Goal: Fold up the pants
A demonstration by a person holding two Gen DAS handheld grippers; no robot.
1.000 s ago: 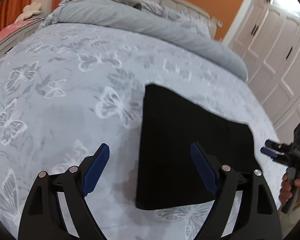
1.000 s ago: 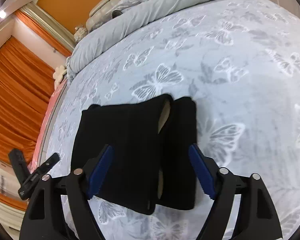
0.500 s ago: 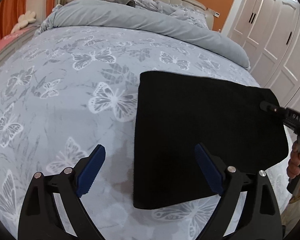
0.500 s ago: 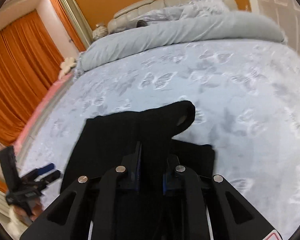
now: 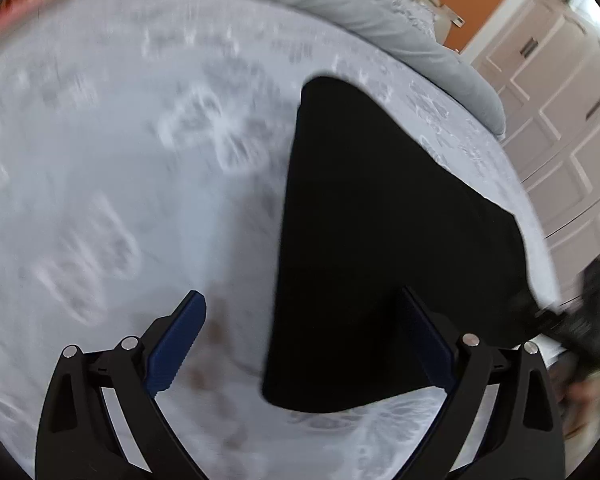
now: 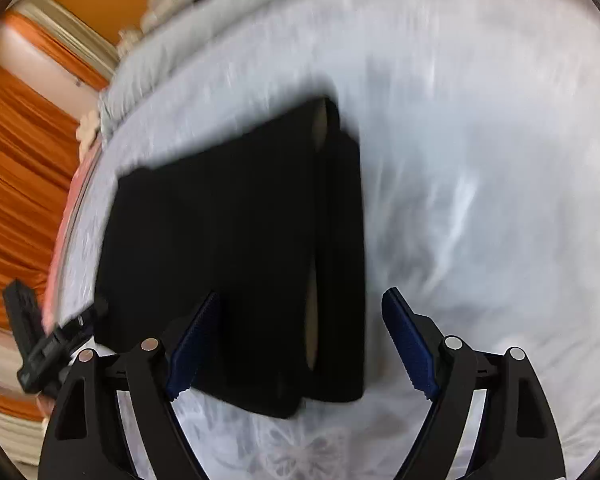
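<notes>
The black pants lie folded flat on the grey butterfly-print bedspread. In the right wrist view the pants show a folded stack with a pale lining strip along the right-hand fold. My left gripper is open and empty, its blue pads straddling the pants' near left edge from above. My right gripper is open and empty over the near end of the stack. The right gripper shows blurred at the right edge of the left wrist view; the left gripper shows in the right wrist view.
A rolled grey duvet and pillows lie at the head of the bed. White wardrobe doors stand on the right. Orange curtains hang by the bed's left side. Both views are motion-blurred.
My right gripper has let go of the pants and opened; the lifted fold now lies flat on the stack. Both cameras have tilted down toward the bed.
</notes>
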